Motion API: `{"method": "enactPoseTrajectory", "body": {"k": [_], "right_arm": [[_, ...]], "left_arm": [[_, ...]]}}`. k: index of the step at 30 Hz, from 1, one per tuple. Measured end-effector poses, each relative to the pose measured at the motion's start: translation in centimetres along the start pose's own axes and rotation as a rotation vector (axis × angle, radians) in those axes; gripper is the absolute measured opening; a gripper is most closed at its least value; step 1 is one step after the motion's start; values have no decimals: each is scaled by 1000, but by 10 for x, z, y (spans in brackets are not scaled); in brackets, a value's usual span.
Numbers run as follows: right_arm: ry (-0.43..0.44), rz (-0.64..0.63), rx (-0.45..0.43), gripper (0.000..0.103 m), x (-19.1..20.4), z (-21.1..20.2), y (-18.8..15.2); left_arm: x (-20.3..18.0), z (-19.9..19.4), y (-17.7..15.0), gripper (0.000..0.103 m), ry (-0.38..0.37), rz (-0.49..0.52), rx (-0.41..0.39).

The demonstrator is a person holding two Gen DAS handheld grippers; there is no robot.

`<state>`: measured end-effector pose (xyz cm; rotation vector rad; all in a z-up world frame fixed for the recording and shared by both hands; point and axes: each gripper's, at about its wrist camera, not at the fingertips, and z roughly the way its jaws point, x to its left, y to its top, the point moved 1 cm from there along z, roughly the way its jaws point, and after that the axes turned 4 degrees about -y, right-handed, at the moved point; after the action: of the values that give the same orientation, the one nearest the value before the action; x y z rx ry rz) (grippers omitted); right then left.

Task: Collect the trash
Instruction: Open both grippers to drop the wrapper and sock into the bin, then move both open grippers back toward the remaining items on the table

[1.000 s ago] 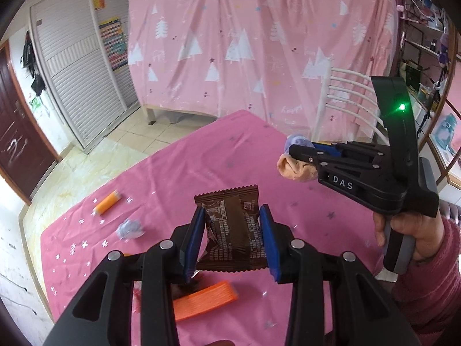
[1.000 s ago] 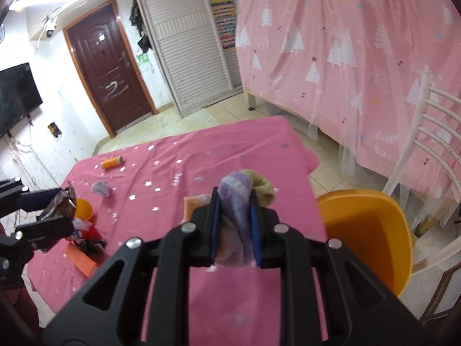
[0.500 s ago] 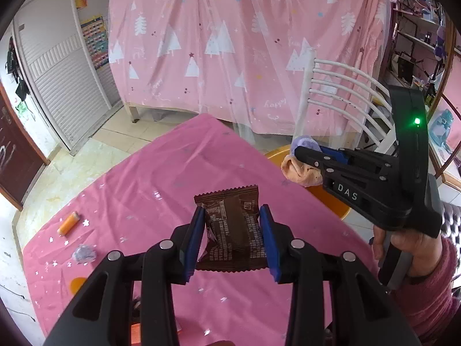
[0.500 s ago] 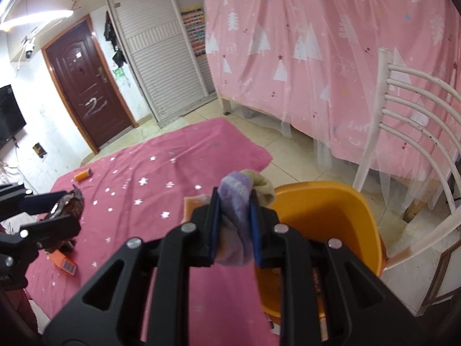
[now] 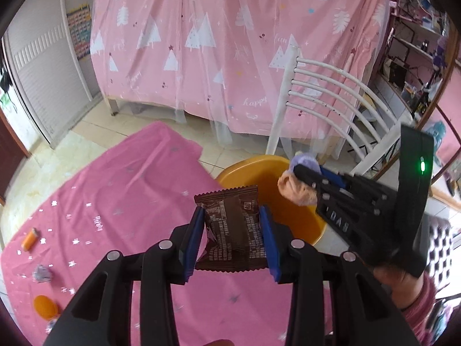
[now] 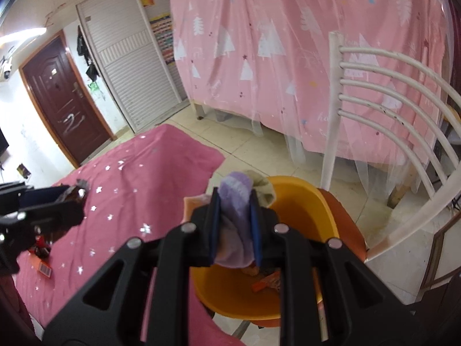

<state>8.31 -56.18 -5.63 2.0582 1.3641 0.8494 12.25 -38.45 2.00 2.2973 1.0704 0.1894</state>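
The left tool (image 5: 232, 232) gripped a brown snack wrapper (image 5: 230, 230) between its blue pads, the wrapper upright with its crimped top edge above the fingertips. The right tool (image 6: 234, 226) was clamped tight on a crumpled bundle of purple and tan tissue (image 6: 234, 201), held over the orange basin (image 6: 317, 210). Some orange scraps (image 6: 266, 281) lay in the bottom of that basin, which sat on a chair with a white slatted back (image 6: 389, 86) just off the worktop's corner. The pink star-printed cloth (image 5: 121, 196) covered the worktop, and on its far left side lay an orange lighter (image 5: 29, 238), a small grey wad (image 5: 41, 273) and an orange cap (image 5: 44, 305), well apart from both tools.
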Motion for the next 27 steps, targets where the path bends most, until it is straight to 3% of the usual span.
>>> {"method": "enactPoseTrajectory", "body": {"k": [10, 13, 15, 17, 25, 27], "right_arm": [[-2, 51, 90, 21, -30, 35, -12], [-2, 55, 124, 29, -32, 45, -16], [3, 57, 140, 44, -33, 50, -18], [3, 52, 141, 52, -32, 52, -19], [11, 44, 123, 54, -26, 44, -17], [16, 40, 112, 63, -22, 39, -15]], "left_arm": [[-27, 42, 39, 33, -5, -47, 2], [-34, 51, 42, 33, 4, -45, 19], [-39, 54, 41, 34, 10, -38, 20], [-39, 55, 40, 34, 11, -37, 24], [-26, 46, 33, 35, 19, -65, 21], [-18, 40, 32, 39, 23, -81, 12]]}}
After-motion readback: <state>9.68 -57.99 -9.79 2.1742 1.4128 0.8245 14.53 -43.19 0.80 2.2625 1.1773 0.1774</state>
